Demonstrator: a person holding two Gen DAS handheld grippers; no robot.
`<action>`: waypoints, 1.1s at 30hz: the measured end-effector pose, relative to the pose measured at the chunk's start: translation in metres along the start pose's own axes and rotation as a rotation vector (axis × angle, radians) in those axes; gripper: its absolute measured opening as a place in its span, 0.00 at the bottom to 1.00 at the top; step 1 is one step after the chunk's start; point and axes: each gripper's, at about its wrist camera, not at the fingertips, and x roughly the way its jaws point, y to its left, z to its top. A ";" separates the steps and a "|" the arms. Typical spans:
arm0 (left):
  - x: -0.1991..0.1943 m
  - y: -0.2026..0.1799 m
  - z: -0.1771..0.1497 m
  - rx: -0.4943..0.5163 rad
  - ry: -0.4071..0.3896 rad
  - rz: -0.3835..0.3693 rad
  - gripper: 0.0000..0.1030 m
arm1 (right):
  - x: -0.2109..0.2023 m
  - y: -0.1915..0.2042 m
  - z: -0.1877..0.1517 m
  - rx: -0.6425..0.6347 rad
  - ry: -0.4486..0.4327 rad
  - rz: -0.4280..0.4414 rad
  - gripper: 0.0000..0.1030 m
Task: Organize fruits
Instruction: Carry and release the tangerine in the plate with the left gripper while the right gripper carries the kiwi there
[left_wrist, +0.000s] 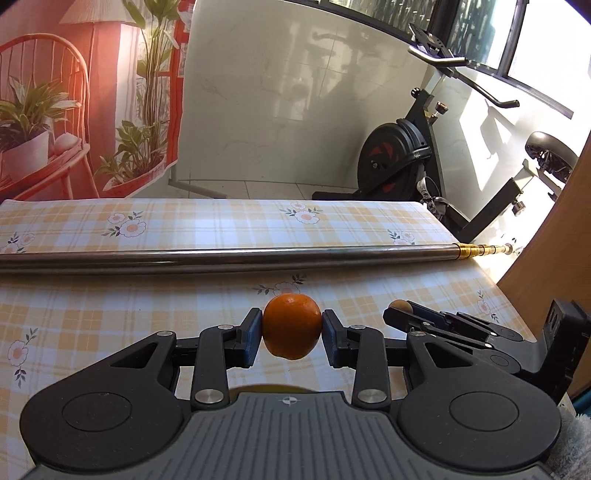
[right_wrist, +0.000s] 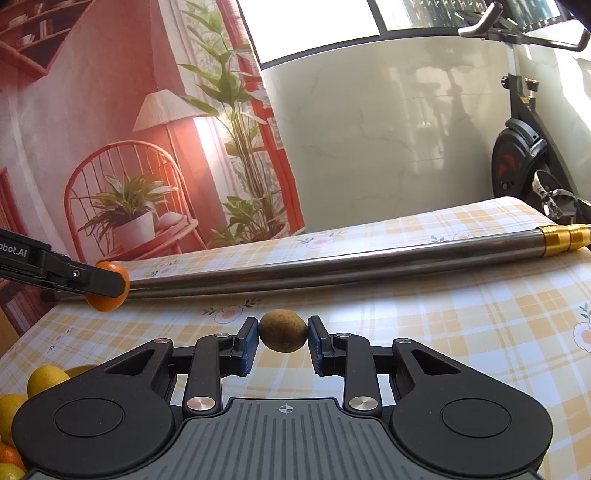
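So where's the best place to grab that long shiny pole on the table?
Probably near the middle of the steel pole, coming down from above with fingers either side. It lies flat on the tablecloth, long and thin, so a middle grip should balance it. Both grippers are full: left gripper holds the orange, right gripper the kiwi.

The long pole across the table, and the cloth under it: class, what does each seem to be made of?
Pole: probably polished steel, since it reflects like a mirror, with a gold-coloured, brass-like ringed tip. Tablecloth: likely wipeable vinyl or oilcloth, smooth and slightly glossy, printed with orange checks and flowers; coated fabric is possible.
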 end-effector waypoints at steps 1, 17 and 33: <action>-0.006 0.000 -0.003 -0.001 -0.003 0.002 0.36 | 0.000 0.000 0.000 0.001 0.002 -0.002 0.26; -0.036 0.026 -0.061 -0.131 0.060 -0.097 0.36 | -0.046 0.010 -0.016 0.163 0.059 0.010 0.26; -0.032 0.019 -0.085 -0.080 0.123 -0.086 0.36 | -0.074 0.099 -0.025 -0.003 0.137 0.149 0.26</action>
